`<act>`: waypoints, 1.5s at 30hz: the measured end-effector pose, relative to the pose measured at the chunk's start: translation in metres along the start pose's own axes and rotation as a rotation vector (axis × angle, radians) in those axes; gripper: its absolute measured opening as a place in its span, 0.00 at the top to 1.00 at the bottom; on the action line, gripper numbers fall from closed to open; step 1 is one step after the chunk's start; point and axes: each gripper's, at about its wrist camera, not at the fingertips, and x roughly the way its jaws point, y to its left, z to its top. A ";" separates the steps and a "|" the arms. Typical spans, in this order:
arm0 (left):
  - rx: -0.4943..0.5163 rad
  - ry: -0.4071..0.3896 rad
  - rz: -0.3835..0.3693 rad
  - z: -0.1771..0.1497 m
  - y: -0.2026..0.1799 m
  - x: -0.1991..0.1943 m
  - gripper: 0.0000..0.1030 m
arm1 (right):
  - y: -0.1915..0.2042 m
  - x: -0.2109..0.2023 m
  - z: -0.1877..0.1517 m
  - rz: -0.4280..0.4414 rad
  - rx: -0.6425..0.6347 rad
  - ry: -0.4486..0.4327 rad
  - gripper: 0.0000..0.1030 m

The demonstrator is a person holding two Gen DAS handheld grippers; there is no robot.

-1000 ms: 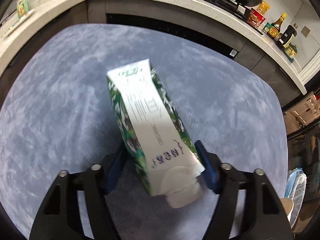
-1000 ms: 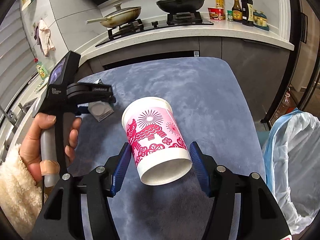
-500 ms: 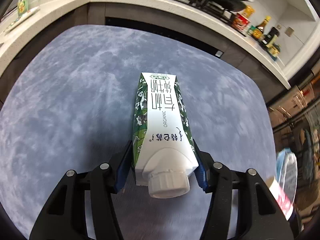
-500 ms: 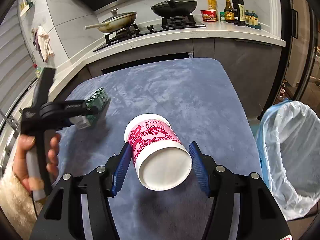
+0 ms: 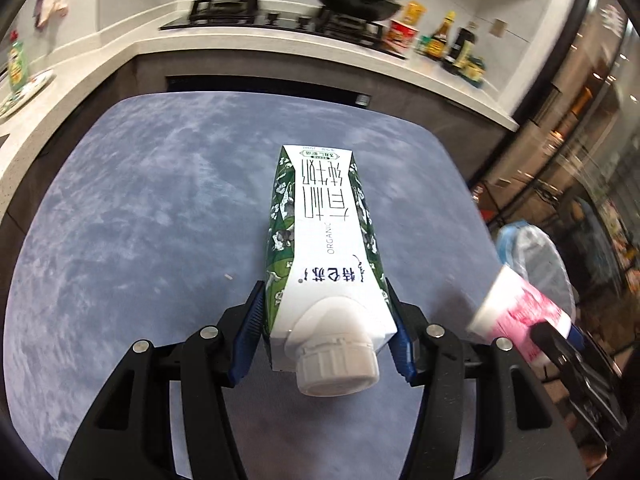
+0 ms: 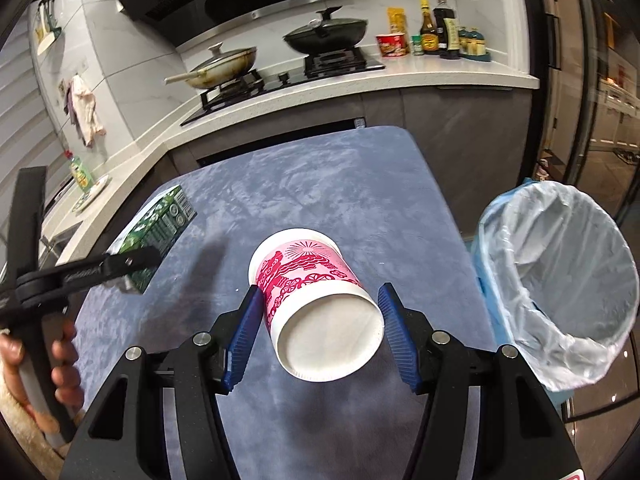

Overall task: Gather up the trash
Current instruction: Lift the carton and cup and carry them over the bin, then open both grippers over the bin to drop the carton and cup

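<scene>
- Milk carton (image 5: 326, 240): probably empty, so light; stiff card that dents under a hard squeeze, smooth printed skin likely slippery. Best taken across the flat sides close to the capped end, as now.
- Held lengthwise above the blue table (image 5: 140, 208), white screw cap (image 5: 338, 368) toward the lens at 6 o'clock, base toward 12 o'clock.
- Left gripper (image 5: 326, 344): jaws narrow, blue pads pressed on both carton flanks; aimed level across the table toward the stove.
- Paper cup (image 6: 316, 304): light, thin-walled, crushable; pink print, bottom disc toward the lens, rim toward 12 o'clock.
- Right gripper (image 6: 322, 332): jaws fairly wide, clamped on the cup near its base; left pad plainly touching, right pad contact harder to read.
- Lined trash bin (image 6: 560, 280): open at 3 o'clock of the cup, just beside the table edge, below grip height.
- Left hand (image 6: 36, 364) at 8 o'clock, wrapped round its handle.
</scene>
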 end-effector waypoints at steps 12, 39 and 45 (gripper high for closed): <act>0.216 0.042 -0.200 -0.020 -0.119 0.001 0.49 | -0.078 -0.060 -0.001 -0.154 0.144 -0.113 0.44; 0.441 0.225 -0.389 -0.029 -0.334 0.135 0.49 | -0.266 -0.041 0.004 -0.428 0.377 -0.095 0.44; 0.467 0.184 -0.344 -0.030 -0.336 0.135 0.43 | -0.267 -0.033 0.003 -0.421 0.381 -0.090 0.43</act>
